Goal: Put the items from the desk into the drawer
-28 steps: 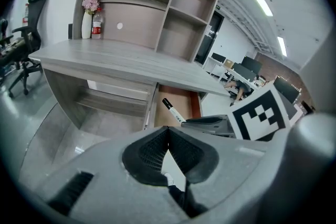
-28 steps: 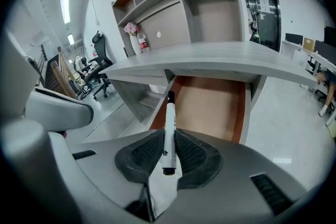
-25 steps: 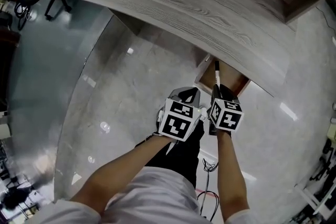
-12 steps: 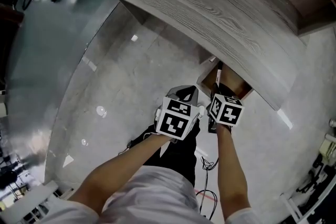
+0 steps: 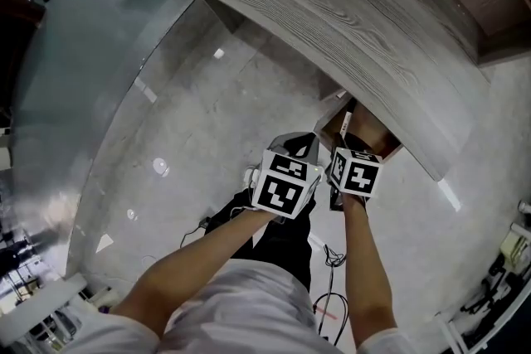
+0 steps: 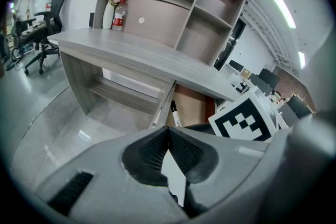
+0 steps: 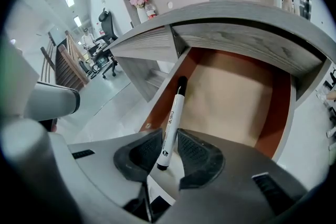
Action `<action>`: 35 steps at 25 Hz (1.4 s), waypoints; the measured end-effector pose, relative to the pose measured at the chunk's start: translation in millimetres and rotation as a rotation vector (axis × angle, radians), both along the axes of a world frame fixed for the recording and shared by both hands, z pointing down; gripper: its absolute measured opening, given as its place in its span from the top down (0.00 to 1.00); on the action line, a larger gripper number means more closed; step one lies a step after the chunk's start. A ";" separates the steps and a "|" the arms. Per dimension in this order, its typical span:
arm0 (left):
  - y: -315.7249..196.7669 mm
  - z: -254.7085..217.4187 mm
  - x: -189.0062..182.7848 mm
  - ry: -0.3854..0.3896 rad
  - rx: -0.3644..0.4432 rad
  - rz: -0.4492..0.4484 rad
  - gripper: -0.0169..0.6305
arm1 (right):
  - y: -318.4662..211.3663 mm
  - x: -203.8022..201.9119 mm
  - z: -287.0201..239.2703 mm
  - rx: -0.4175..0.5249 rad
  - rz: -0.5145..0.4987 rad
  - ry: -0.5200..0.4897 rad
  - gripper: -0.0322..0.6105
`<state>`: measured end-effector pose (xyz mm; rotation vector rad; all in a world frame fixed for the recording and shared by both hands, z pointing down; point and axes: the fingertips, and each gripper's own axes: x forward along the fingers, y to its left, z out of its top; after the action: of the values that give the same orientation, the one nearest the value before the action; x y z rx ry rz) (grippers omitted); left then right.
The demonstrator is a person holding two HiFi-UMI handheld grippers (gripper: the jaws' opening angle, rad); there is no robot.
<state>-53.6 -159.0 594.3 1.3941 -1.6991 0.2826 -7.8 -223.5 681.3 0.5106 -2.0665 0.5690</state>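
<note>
My right gripper (image 7: pixel 169 150) is shut on a white marker (image 7: pixel 172 121) with a black cap, which points forward over the open drawer (image 7: pixel 231 97). The drawer has a tan floor and red-brown walls and hangs under the grey wooden desk (image 7: pixel 236 23). In the head view the marker (image 5: pixel 344 122) sticks out from the right gripper (image 5: pixel 352 152) above the drawer (image 5: pixel 365 133). My left gripper (image 6: pixel 169 150) is shut with nothing between its pads; it hovers just left of the right one (image 5: pixel 300 147).
The desk top (image 5: pixel 332 21) runs diagonally across the head view, with open shelves (image 6: pixel 173 2) behind it holding a vase of flowers (image 6: pixel 109 8) and a bottle (image 6: pixel 119 14). Office chairs (image 6: pixel 44 18) stand on the glossy floor (image 5: pixel 182 128) at the left.
Both grippers have stayed together by the drawer. The head camera has shifted slightly, so the desk and drawer sit a little further right in view.
</note>
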 end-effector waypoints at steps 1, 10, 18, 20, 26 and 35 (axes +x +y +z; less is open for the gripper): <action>1.5 -0.2 0.4 -0.001 -0.001 0.001 0.97 | 0.2 0.6 -1.1 0.007 0.002 -0.004 0.83; 12.9 -7.6 3.6 -0.010 0.002 0.061 0.97 | 7.7 10.1 -19.0 0.033 0.078 -0.046 0.83; 13.4 -27.6 21.0 -0.014 0.052 0.157 0.97 | 27.7 17.2 -71.4 0.084 0.141 -0.134 0.87; 15.5 -33.3 24.5 -0.016 0.066 0.182 0.97 | 34.4 19.5 -86.3 0.103 0.156 -0.154 0.88; 30.4 -48.1 34.1 -0.022 0.091 0.262 0.97 | 57.5 25.5 -131.7 0.173 0.198 -0.215 0.91; 55.0 -96.3 48.5 -0.040 0.213 0.359 0.97 | 96.0 37.8 -197.4 0.277 0.240 -0.276 0.94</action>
<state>-5.1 -104.0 497.9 1.8660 -1.5372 0.3371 29.9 -127.5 483.9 0.8927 -2.3806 0.5159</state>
